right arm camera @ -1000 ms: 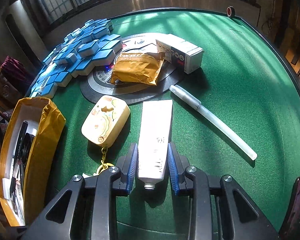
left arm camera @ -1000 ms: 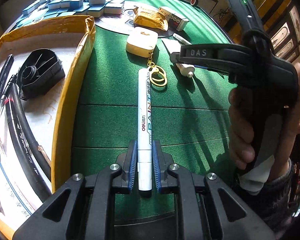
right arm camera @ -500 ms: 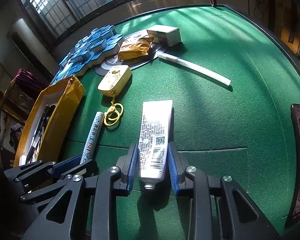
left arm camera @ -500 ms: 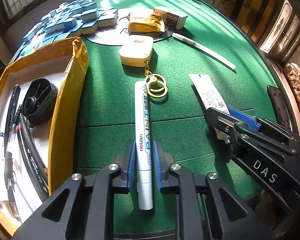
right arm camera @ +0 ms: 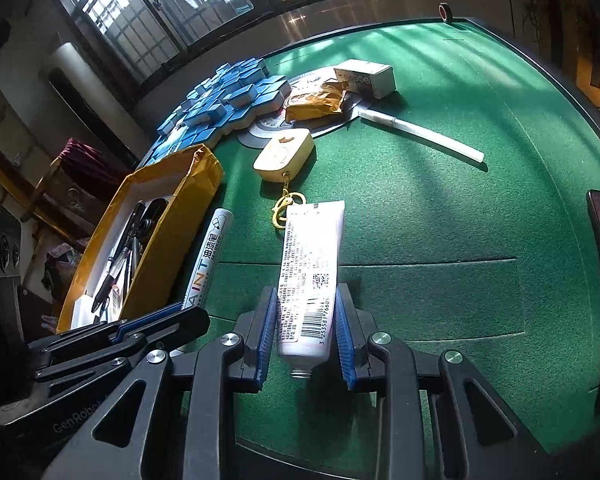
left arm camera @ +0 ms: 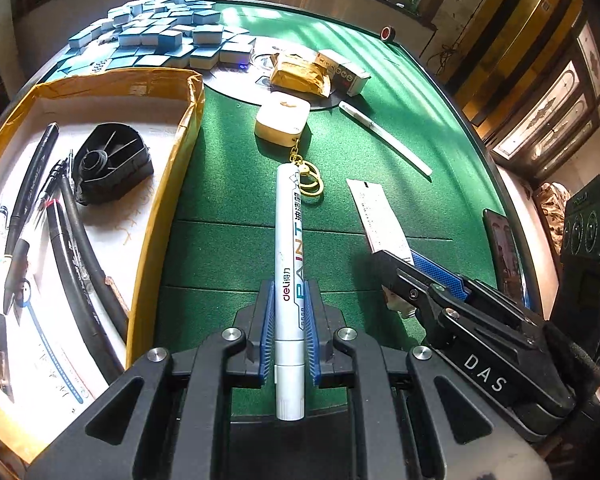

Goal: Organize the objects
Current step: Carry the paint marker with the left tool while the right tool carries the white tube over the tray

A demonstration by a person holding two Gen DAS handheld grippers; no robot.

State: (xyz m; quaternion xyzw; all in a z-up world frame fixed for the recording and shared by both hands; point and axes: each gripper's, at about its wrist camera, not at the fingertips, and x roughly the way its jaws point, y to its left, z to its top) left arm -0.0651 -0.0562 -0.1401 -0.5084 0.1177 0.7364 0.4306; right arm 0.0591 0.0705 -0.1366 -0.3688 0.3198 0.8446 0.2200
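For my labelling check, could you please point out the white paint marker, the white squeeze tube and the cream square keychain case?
White paint marker (left arm camera: 288,248): left wrist view, mid barrel.
White squeeze tube (right arm camera: 310,276): right wrist view, printed body.
Cream square keychain case (left arm camera: 283,120): left wrist view, top face.

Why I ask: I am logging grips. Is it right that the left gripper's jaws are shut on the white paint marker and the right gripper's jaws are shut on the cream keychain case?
Not quite. The left gripper does clamp the paint marker, but the right gripper is shut on the white tube, as the right wrist view shows. The keychain case lies apart on the felt.
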